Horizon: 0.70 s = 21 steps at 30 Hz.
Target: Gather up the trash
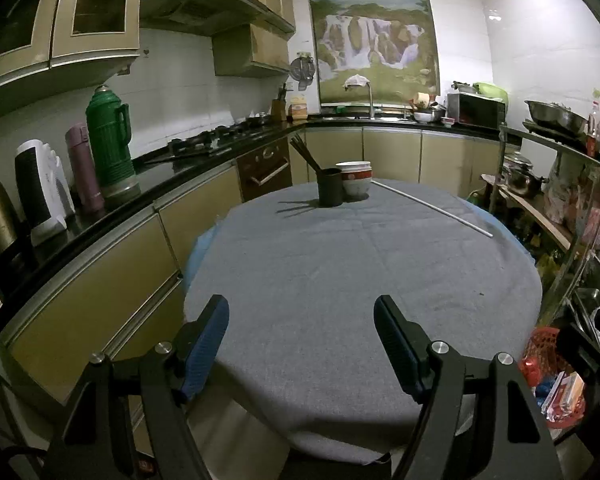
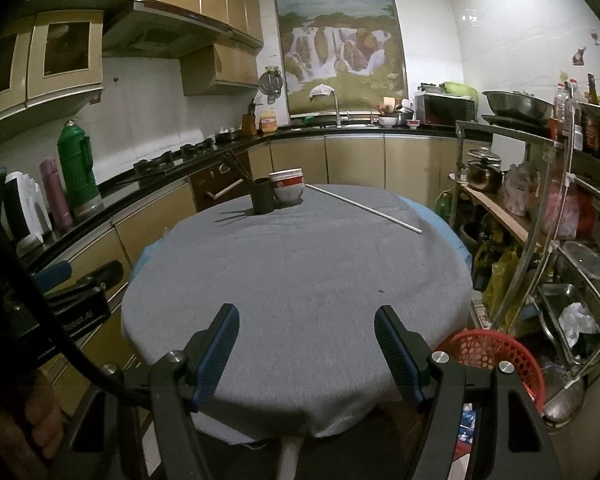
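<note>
Filling most of both views, a round counter (image 1: 340, 280) under a grey cloth is standing in the middle of a kitchen, with cabinets running along its left and far sides and a metal shelf rack (image 2: 540, 208) crowding its right. Down at the near right, beside the cloth's edge, a red basket (image 2: 496, 352) is sitting low with wrappers showing inside it in the left view. At the far side of the counter a stack of bowls (image 1: 355, 180) is standing just beside a dark holder (image 1: 330, 192) with chopsticks leaning left. A long white rod (image 1: 432, 208) is lying slantwise toward the far right. The left tool (image 1: 300, 340) and the right tool (image 2: 306, 344) are each hanging spread over the near edge, pinching nothing. No loose trash is showing on the cloth.
</note>
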{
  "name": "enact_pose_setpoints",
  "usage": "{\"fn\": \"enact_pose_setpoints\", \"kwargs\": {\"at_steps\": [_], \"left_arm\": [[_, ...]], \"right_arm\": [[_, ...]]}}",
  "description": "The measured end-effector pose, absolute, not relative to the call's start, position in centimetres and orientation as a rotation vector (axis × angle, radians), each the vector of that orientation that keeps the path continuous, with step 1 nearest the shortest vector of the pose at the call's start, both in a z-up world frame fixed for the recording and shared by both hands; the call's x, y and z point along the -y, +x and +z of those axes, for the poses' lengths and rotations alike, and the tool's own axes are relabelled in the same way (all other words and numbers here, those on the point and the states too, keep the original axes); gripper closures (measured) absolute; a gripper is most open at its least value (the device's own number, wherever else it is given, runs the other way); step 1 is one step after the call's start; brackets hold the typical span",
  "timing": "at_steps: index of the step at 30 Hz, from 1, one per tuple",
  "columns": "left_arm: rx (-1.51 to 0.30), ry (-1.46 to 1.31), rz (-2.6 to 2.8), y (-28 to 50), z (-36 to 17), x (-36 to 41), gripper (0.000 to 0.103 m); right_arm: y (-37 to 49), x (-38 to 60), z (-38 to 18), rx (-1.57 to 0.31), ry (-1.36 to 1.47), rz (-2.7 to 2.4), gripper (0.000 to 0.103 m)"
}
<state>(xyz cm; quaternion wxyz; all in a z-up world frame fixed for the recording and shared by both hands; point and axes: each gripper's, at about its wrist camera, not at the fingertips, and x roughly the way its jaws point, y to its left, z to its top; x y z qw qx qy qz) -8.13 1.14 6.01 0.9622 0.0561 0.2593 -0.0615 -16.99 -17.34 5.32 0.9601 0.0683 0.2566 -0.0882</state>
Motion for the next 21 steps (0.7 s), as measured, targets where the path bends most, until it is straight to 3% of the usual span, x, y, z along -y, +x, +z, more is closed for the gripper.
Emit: {"fn": "enact_pose_setpoints", "kwargs": {"at_steps": [21], "left_arm": [[-0.586,0.111,-0.065,-5.7,4.9,-2.0,0.027]], "right_arm": [[-13.3,18.5,4.9,-0.541,0.142,-0.145,0.029]]}}
